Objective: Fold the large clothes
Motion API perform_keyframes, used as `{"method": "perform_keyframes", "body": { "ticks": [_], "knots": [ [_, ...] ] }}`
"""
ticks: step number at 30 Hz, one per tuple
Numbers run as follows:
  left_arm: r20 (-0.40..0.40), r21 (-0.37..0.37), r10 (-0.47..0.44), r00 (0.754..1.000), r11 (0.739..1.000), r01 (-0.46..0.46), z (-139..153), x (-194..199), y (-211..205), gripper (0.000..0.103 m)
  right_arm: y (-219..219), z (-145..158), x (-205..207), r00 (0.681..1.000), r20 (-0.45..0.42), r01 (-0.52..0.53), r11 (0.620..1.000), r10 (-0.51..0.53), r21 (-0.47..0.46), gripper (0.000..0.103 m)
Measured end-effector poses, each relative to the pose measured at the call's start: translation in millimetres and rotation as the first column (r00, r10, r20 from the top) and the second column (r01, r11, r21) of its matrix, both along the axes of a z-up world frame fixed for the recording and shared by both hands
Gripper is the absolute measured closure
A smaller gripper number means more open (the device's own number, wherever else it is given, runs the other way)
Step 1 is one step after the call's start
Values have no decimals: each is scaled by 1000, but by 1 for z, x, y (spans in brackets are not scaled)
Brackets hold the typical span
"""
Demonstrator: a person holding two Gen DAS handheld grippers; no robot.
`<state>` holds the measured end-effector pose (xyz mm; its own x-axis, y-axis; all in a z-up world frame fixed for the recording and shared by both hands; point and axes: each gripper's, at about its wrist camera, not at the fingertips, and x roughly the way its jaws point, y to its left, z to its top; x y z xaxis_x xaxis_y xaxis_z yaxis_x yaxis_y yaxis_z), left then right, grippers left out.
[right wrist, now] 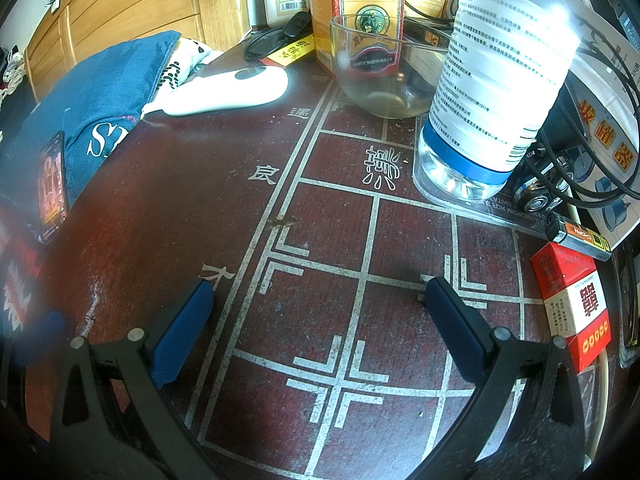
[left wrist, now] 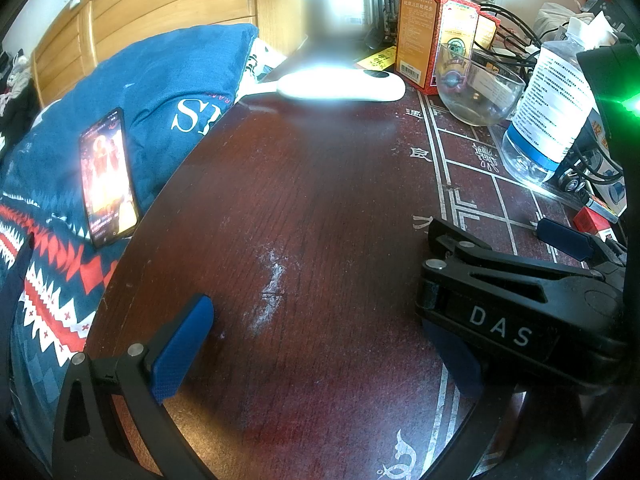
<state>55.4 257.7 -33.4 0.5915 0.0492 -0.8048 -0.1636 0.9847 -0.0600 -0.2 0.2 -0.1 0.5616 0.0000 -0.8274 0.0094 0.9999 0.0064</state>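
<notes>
A dark blue garment (left wrist: 168, 92) with white letters lies bunched off the table's left edge, and it shows again in the right wrist view (right wrist: 100, 92). Below it spreads a red, white and blue patterned fabric (left wrist: 48, 280). A lit phone (left wrist: 106, 180) rests on the blue cloth. My left gripper (left wrist: 320, 356) is low over the dark red table (left wrist: 320, 200), open and holding nothing. My right gripper (right wrist: 320, 320) is open over the painted board lines, also holding nothing. Its black body marked DAS (left wrist: 500, 320) covers part of the left gripper's right finger.
Along the table's far and right sides stand a glass bowl (right wrist: 380, 76), a large water bottle (right wrist: 500, 80), orange boxes (right wrist: 368, 0) and a white handheld device (right wrist: 228, 92). A red pack (right wrist: 572, 304), a lighter (right wrist: 580, 236) and cables crowd the right edge.
</notes>
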Motion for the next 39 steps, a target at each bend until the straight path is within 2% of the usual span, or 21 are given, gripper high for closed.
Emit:
{"method": "perform_keyframes", "body": {
  "ticks": [34,39],
  "knots": [
    [0,-2,-1,1000,1000,1,1,1,2,0,0,0,0,1000,0,0,1000,0,0,0],
    [-10,-2,-53,999,999,53,1,2,2,0,0,0,0,1000,0,0,1000,0,0,0]
  ]
}}
